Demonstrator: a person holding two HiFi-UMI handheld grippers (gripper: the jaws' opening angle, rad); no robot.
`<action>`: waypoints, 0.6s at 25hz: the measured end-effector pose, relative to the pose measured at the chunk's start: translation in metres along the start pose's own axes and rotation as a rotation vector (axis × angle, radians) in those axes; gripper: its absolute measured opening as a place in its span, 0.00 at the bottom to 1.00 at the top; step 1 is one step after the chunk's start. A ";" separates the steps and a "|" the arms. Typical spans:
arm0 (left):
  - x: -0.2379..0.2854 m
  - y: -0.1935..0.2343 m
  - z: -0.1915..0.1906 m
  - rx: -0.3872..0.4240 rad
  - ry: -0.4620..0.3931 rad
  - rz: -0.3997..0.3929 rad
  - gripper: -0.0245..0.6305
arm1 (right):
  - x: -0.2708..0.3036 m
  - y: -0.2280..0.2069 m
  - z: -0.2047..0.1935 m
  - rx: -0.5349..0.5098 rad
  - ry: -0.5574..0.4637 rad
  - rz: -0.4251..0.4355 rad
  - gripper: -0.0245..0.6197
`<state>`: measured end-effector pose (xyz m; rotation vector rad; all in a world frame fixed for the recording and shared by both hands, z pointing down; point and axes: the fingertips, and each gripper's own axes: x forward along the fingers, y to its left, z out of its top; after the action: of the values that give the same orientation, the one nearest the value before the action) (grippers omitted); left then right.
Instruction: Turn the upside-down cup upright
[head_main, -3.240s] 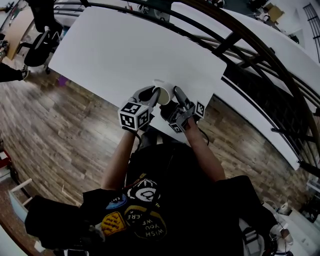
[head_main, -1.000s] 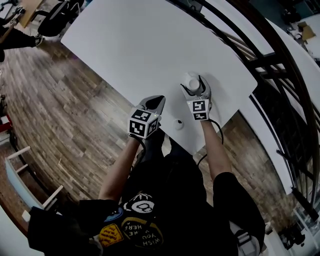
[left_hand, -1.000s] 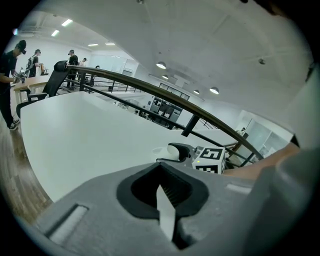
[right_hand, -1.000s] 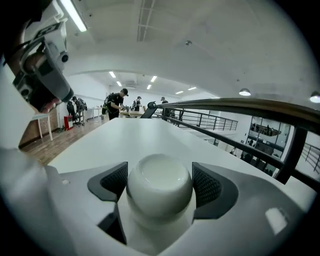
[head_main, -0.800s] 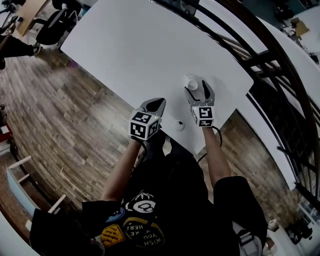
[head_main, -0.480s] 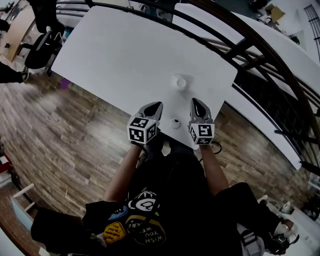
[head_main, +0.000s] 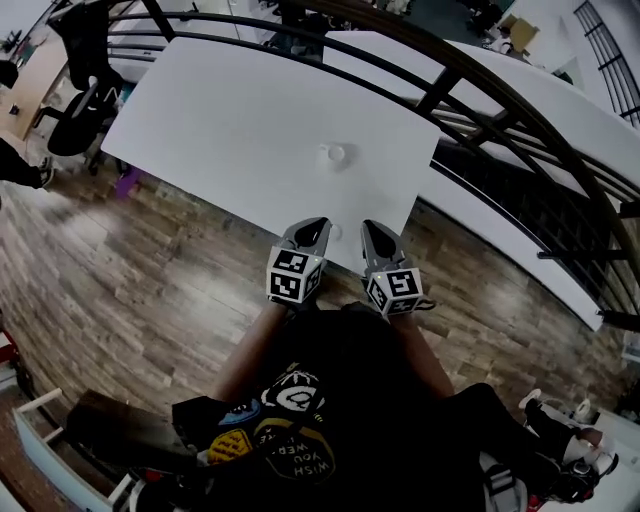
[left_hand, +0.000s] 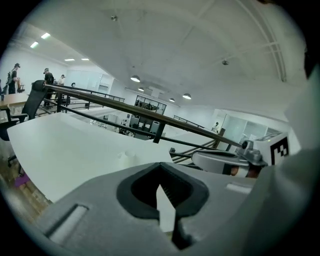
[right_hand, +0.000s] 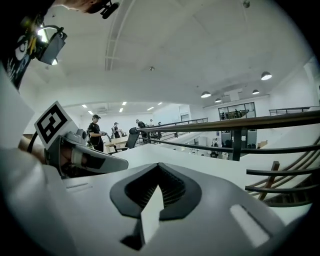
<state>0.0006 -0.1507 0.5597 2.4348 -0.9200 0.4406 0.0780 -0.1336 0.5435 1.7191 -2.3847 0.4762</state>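
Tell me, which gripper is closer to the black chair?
Left. The left gripper is on the chair's side of the table edge; the right gripper is beside it, farther away.

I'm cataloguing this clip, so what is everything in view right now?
table: one, white, in front of the person
cup: one, white, appears upright, mid-table, touched by neither gripper
small object: one, white, near table edge; too small to identify
railing: one, black, beyond the table
second table: one, white, past the railing
floor: wood planks, around the table
office chair: one, black, far left
left gripper: grey, shut, empty
right gripper: grey, jaws just closed, empty
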 end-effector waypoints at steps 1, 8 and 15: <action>-0.004 -0.012 -0.003 0.005 -0.007 0.007 0.04 | -0.013 0.002 0.000 -0.001 -0.006 0.016 0.04; -0.039 -0.110 -0.040 -0.040 -0.071 0.093 0.04 | -0.124 -0.001 -0.023 0.016 -0.022 0.090 0.04; -0.099 -0.207 -0.101 -0.030 -0.093 0.182 0.04 | -0.243 0.000 -0.047 0.041 -0.045 0.114 0.04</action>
<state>0.0590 0.0914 0.5286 2.3709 -1.1850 0.3760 0.1540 0.0995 0.5112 1.6331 -2.5321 0.5107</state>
